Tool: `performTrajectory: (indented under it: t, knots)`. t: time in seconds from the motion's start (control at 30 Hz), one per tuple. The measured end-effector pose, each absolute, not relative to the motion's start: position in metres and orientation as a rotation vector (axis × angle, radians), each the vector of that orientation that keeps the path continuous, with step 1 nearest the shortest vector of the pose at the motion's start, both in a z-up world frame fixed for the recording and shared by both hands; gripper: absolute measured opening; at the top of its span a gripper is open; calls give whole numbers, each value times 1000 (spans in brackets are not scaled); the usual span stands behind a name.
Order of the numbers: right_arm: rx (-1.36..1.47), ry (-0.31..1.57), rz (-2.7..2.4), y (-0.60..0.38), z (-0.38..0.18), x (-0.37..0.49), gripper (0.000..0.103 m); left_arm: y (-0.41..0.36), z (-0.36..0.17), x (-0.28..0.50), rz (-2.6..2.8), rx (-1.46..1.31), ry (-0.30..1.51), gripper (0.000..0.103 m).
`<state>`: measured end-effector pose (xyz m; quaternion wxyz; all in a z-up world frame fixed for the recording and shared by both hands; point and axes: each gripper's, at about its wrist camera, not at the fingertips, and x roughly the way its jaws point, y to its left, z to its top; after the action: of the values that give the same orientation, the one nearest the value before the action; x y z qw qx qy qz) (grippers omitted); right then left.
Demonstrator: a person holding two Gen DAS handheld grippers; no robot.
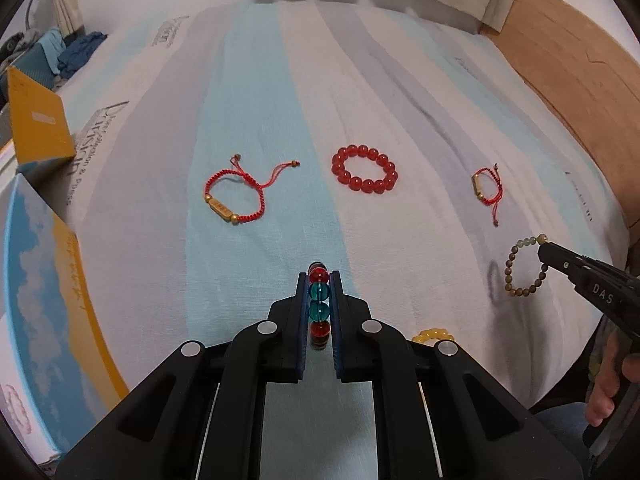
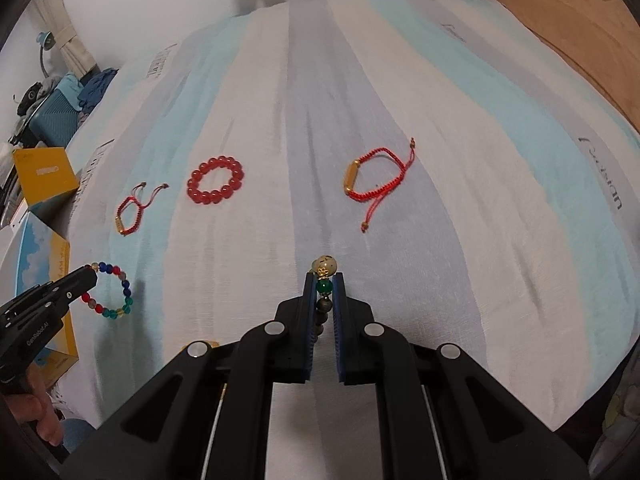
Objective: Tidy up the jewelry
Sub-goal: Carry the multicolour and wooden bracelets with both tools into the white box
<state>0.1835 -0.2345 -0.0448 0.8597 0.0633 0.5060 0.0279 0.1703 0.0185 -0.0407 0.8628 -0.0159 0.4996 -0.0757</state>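
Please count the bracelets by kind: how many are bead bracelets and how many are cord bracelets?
Bead bracelets: 4 (red bead bracelet, multicoloured glass bead bracelet, brown-green bead bracelet, yellow bead bracelet)
Red woven cord bracelets with a gold bar: 2
Total: 6

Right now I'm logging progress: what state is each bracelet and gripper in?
left gripper: shut on colorful bead bracelet, lifted
right gripper: shut on brown bead bracelet, lifted
red bead bracelet: lying flat
two red cord bracelets: lying loose
yellow bracelet: partly hidden
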Motion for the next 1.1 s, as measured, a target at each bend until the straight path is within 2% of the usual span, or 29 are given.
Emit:
performTrajectory:
  t: [1.1]
  knots:
    - [26, 982, 213, -124, 21, 174, 7, 78, 24, 136, -97, -43, 972, 9]
